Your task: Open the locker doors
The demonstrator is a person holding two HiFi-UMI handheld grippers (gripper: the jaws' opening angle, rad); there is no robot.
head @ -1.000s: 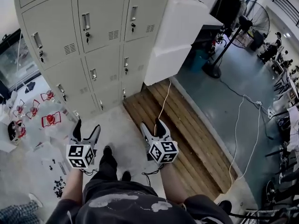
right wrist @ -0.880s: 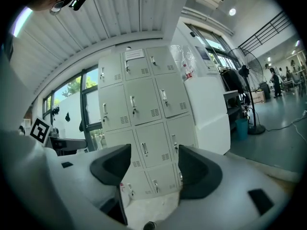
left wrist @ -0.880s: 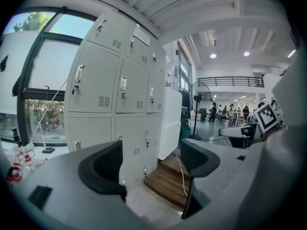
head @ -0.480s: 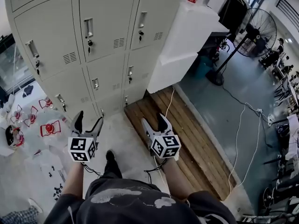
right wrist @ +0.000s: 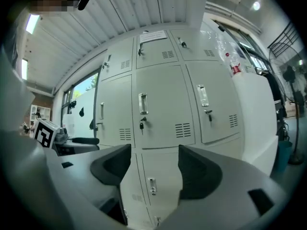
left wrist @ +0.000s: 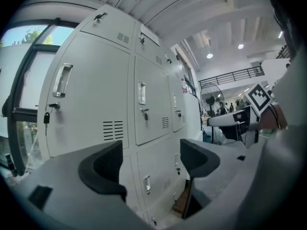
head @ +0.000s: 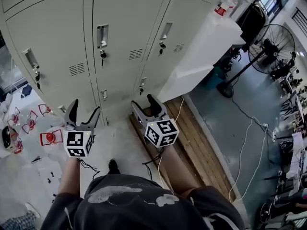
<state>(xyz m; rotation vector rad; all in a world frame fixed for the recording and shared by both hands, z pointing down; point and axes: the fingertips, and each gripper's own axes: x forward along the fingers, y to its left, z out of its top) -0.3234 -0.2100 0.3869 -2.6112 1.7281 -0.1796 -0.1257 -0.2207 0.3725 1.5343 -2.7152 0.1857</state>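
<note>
A bank of pale grey lockers (head: 120,32) fills the upper left of the head view, all doors shut, each with a recessed handle (head: 102,35) and a key below it. My left gripper (head: 82,111) stands open in front of the lower doors, nothing between its fingers. My right gripper (head: 145,105) is open too, a short way off the lower doors. In the left gripper view the lockers (left wrist: 96,104) run off to the right past the open left gripper (left wrist: 149,163). In the right gripper view the middle door handle (right wrist: 142,103) shows above the open right gripper (right wrist: 153,167).
A white cabinet (head: 201,47) adjoins the lockers on the right, with a wooden pallet (head: 192,138) below it. A standing fan (head: 273,51) and floor cables (head: 249,143) lie further right. Red and white small items (head: 48,137) sit on the floor at left.
The person has stepped closer to the lockers, which now fill more of the head view. Both grippers have risen and moved forward toward the doors, still open.
</note>
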